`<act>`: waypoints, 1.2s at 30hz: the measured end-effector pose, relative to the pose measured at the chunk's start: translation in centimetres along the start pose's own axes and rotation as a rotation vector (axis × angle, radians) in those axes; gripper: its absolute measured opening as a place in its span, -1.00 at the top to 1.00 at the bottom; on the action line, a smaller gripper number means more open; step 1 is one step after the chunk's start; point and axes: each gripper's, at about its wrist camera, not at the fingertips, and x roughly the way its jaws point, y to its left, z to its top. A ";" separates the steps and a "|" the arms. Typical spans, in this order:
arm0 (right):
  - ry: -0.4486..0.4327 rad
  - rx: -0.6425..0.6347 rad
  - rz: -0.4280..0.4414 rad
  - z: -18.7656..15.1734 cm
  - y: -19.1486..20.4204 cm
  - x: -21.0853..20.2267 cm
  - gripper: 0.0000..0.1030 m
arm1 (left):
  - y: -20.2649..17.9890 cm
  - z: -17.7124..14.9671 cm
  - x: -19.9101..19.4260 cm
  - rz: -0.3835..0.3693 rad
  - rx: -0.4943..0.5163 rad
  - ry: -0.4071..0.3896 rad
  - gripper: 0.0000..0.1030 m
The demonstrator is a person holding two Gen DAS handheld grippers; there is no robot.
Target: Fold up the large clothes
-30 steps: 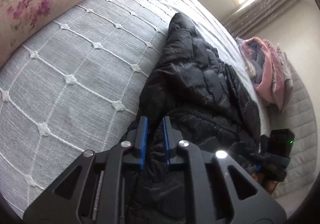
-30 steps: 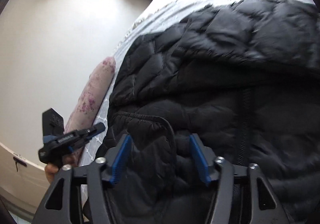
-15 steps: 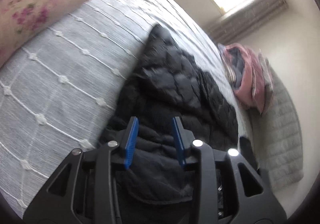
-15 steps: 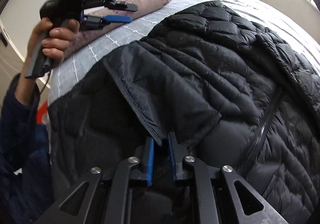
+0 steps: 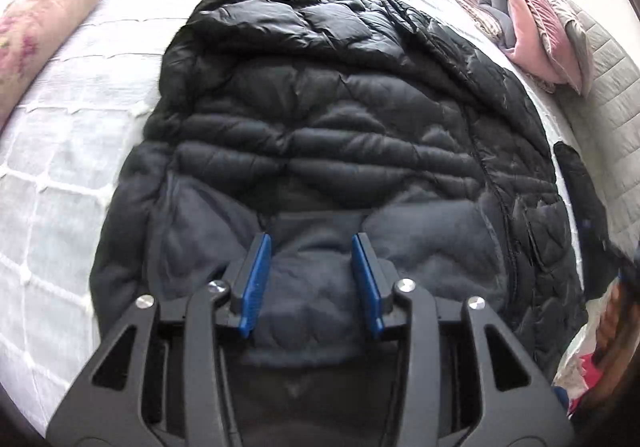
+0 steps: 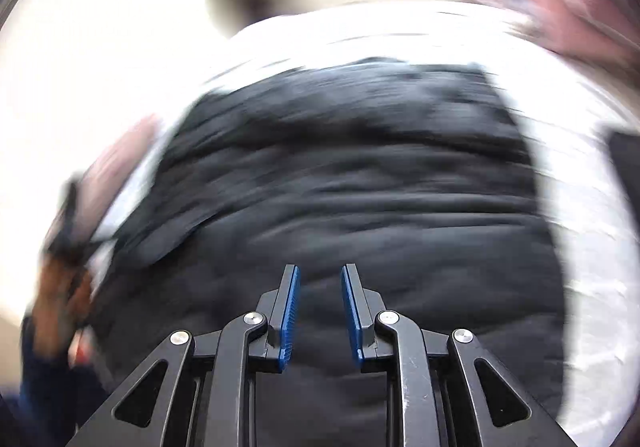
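One black quilted puffer jacket (image 5: 340,119), glossy w/ stitched puffy panels, is laid flat on a white grid-stitched bedspread (image 5: 60,151). Left gripper (image 5: 312,259): blue ribbed pads parted, just opened, nothing pinched. Right gripper (image 6: 320,287): pads narrowly apart, just opened, empty; view blurred. Floral bolster (image 5: 44,19) & pink folded blanket (image 5: 536,31) are seen alongside.
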 end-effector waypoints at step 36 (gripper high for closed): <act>-0.166 0.497 -0.067 -19.3 -16.1 -15.5 -0.22 | -2.7 -6.2 -9.8 0.243 -0.008 -0.093 -0.56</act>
